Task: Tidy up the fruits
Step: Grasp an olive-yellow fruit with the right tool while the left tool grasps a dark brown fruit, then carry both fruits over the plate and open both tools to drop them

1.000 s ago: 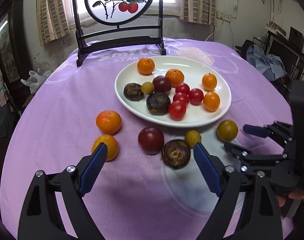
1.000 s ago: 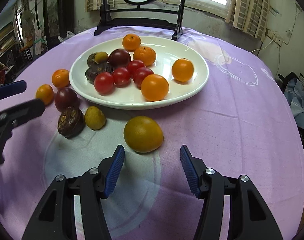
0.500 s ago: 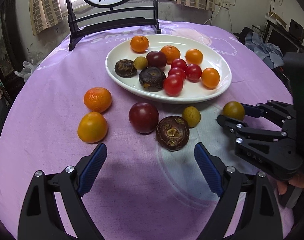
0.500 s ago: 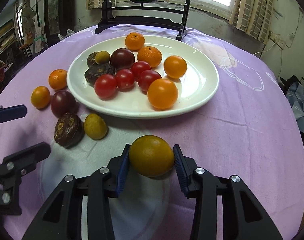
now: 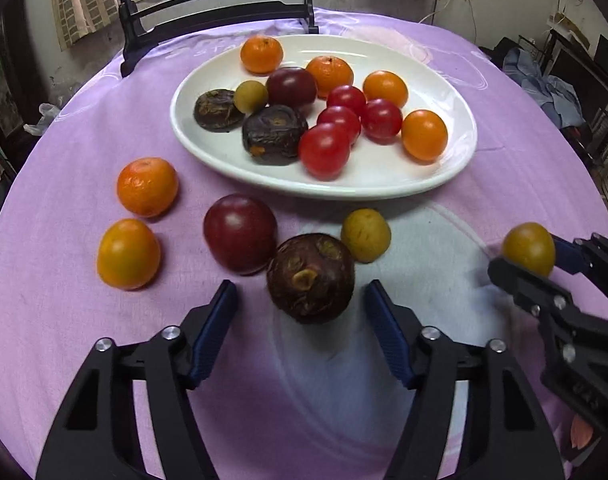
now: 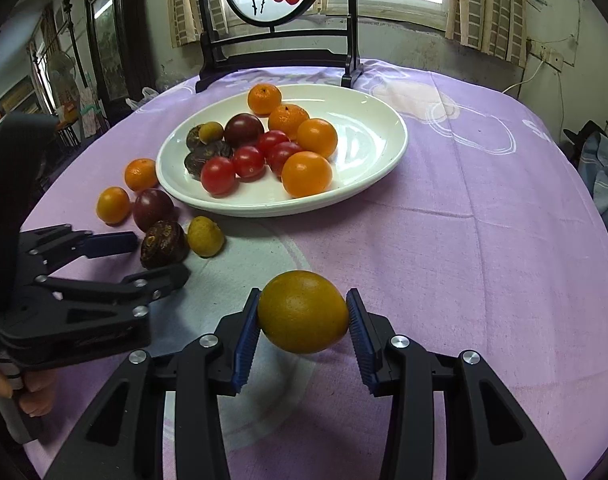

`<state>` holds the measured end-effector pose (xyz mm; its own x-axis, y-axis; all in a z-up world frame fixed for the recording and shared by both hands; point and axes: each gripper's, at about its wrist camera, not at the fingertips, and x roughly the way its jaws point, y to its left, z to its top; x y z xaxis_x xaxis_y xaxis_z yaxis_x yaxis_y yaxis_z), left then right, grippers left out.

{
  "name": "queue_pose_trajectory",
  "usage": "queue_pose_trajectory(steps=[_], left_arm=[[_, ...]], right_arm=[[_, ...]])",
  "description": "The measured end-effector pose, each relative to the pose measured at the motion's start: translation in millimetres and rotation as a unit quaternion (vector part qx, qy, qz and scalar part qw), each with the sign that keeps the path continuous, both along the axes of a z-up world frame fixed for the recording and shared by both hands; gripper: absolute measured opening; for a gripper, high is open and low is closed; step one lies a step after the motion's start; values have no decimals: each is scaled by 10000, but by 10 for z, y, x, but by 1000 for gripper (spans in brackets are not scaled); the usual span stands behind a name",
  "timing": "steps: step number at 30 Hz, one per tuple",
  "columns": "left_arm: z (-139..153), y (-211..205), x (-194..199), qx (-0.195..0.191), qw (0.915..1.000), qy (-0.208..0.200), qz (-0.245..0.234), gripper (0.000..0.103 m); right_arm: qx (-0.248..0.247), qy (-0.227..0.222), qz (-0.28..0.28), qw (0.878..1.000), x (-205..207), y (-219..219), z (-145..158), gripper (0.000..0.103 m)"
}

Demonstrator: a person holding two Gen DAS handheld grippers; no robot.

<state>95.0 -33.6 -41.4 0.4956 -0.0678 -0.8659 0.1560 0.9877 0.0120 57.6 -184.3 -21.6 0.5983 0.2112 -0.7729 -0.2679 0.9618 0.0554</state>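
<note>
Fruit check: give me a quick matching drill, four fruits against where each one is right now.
Things:
1. Yellow-brown fruit
2. Wrinkled dark fruit
3. Red tomatoes
4. Dark red plum

Places:
A. on the plate
B. on the cloth, left of the wrinkled fruit
C. clamped in the right gripper
D. between the open left gripper fingers

Pairs: 1-C, 2-D, 3-A, 4-B

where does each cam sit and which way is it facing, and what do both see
Left wrist: on the left gripper, looking down over its fingers at the dark fruit between them, untouched; right gripper at right.
Right wrist: on the right gripper, its fingers clamping a yellow fruit; left gripper and a hand at left.
Shared: the plate, the loose fruits, both grippers.
</note>
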Motion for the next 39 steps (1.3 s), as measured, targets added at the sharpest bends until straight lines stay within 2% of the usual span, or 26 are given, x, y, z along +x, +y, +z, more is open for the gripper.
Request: queue_pose_trajectory(steps=[1, 3, 6, 9, 15, 22, 29, 39], left_arm=[[4, -18, 15, 11, 10000, 3, 11, 62], [14, -55, 36, 28, 10000, 3, 10, 50], [34, -94, 32, 61, 10000, -9, -9, 41], [46, -110, -15, 152, 9998, -61, -69, 41], [168, -37, -190, 19, 9997, -181, -178, 40], [527, 18, -246, -241, 9975, -557, -364, 40], [804, 2, 199, -159, 9949, -982, -194, 40], [641, 66, 1021, -185, 9969, -721, 258, 40]], right_arm=[[12, -4, 12, 10000, -2, -1, 5, 43], [34, -6, 42, 10000, -14, -2, 8, 43], [35, -7, 49, 10000, -24, 2, 3, 43], [35, -28, 37, 10000, -37, -3, 5, 43], [61, -114, 22, 9999, -68, -9, 62, 43], [-9, -413, 131, 9991, -40, 51, 296, 43], [-135, -812, 227, 9963, 240, 192, 574, 43], [-259, -577, 218, 9978, 785, 375, 365, 43]])
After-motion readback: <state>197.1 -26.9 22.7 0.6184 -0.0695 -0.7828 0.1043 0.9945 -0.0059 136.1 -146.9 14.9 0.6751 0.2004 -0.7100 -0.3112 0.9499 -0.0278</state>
